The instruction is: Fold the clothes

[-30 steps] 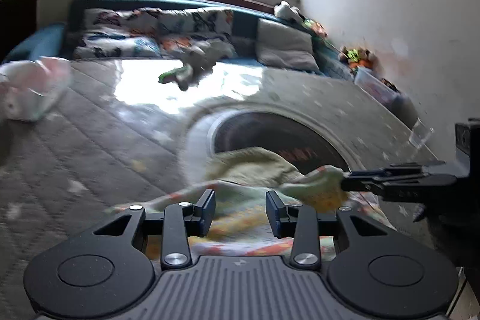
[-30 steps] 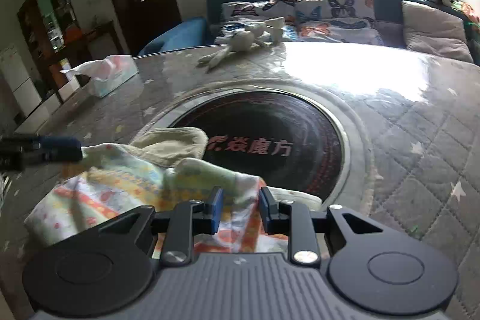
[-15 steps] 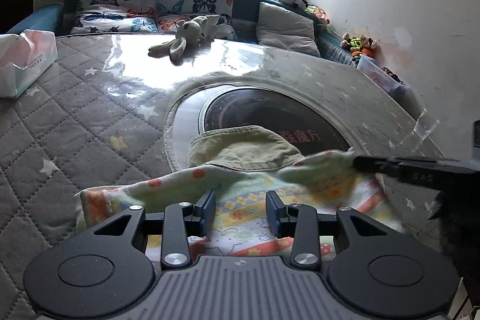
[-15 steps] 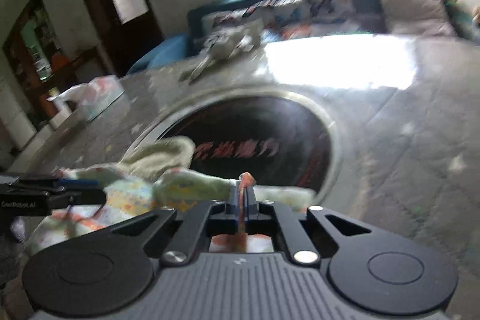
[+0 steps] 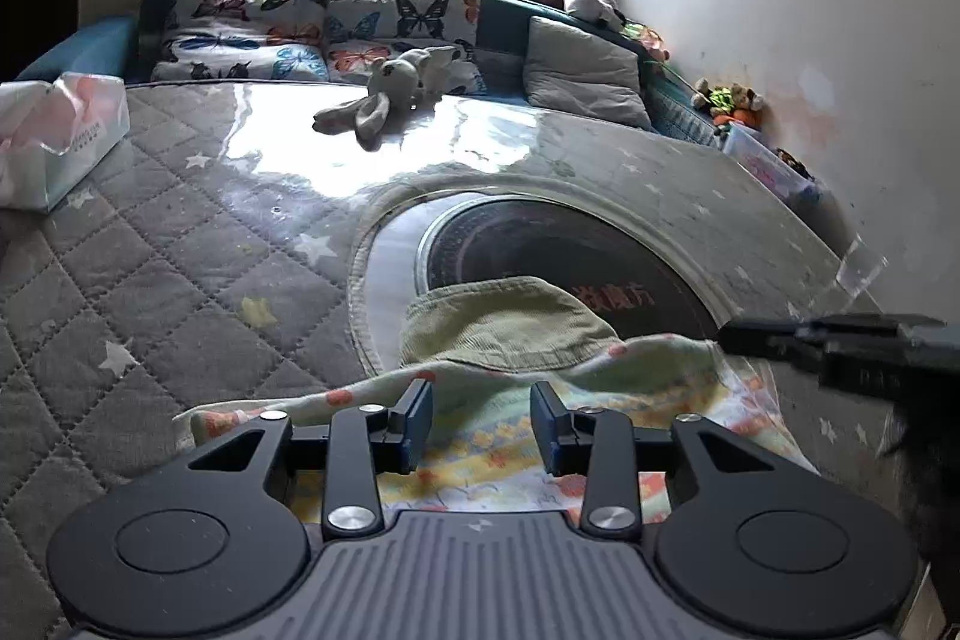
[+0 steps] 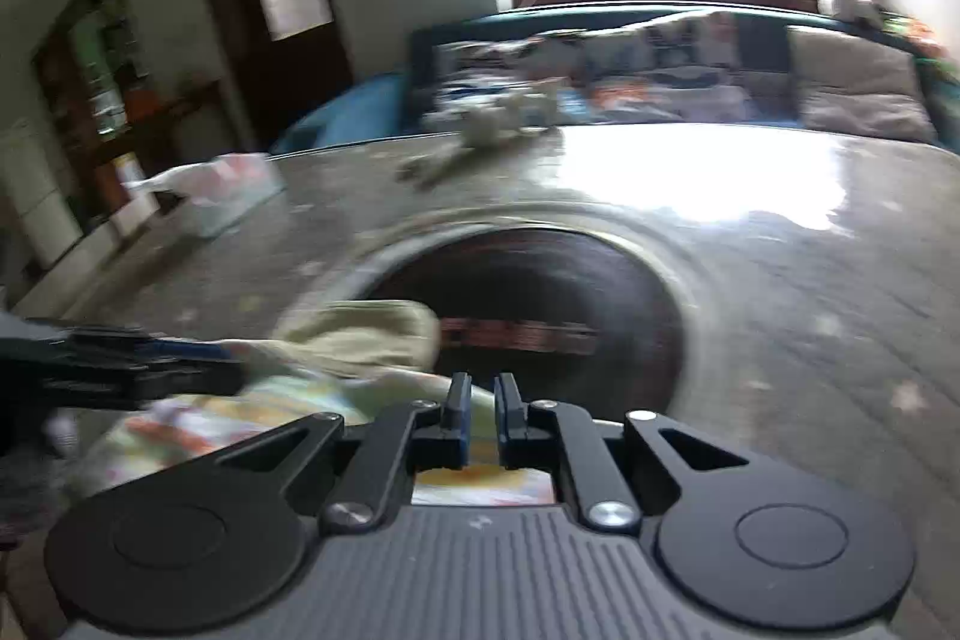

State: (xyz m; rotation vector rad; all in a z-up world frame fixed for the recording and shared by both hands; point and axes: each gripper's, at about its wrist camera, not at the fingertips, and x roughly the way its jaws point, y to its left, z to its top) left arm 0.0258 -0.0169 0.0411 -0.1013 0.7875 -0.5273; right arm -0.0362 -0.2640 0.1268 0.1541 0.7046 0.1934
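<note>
A small garment lies on the quilted table (image 5: 150,280): a pastel patterned cloth (image 5: 480,442) with an olive corduroy part (image 5: 504,322) reaching onto the dark round inset. My left gripper (image 5: 480,418) hovers over the patterned cloth. Its jaws are closing, still well apart, and the pads press on nothing. In the blurred right wrist view, my right gripper (image 6: 480,418) is opening, with a narrow gap between the pads and only cloth (image 6: 180,430) behind it. Its tip (image 5: 726,337) sits at the cloth's raised right edge. The left gripper's tip (image 6: 237,370) shows at the cloth's left side.
A plush rabbit (image 5: 384,100) lies at the table's far side. A tissue box (image 5: 54,136) stands at the left edge. The dark round inset (image 5: 570,250) fills the table's middle. Behind are a sofa with cushions (image 5: 576,70) and a toy box (image 5: 768,166) by the wall.
The right gripper shut on a fold of the cloth half a second ago and now shows a small gap. The cloth has been drawn out flatter. The left jaws stand slightly narrower.
</note>
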